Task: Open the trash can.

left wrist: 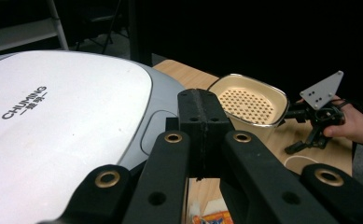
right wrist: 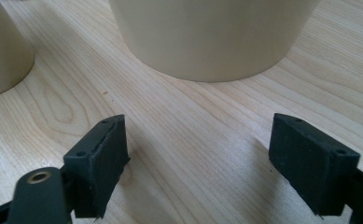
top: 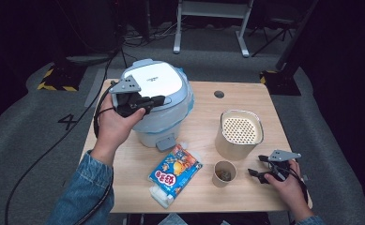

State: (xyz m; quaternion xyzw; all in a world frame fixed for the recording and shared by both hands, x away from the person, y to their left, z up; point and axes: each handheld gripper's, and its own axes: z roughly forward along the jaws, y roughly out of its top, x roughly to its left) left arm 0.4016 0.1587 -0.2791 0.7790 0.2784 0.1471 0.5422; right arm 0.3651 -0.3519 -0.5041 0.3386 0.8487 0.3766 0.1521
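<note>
A white and pale-blue rice cooker (top: 163,82) with its lid down stands at the table's back left. My left gripper (top: 159,100) hovers at the lid's front edge, and in the left gripper view (left wrist: 204,109) its pads meet with nothing between them, above the white lid (left wrist: 53,116). My right gripper (top: 255,175) rests low at the front right, beside a small paper cup (top: 224,174). In the right gripper view (right wrist: 198,154) its jaws stand wide apart over bare wood, facing the base of a beige pot (right wrist: 212,37); nothing is held.
The beige pot (top: 239,132) with a perforated insert stands right of the cooker. A colourful snack bag (top: 175,171) lies at the front centre. The wooden table (top: 203,192) has a cable hole (top: 219,94) at the back. Cables trail off the left edge.
</note>
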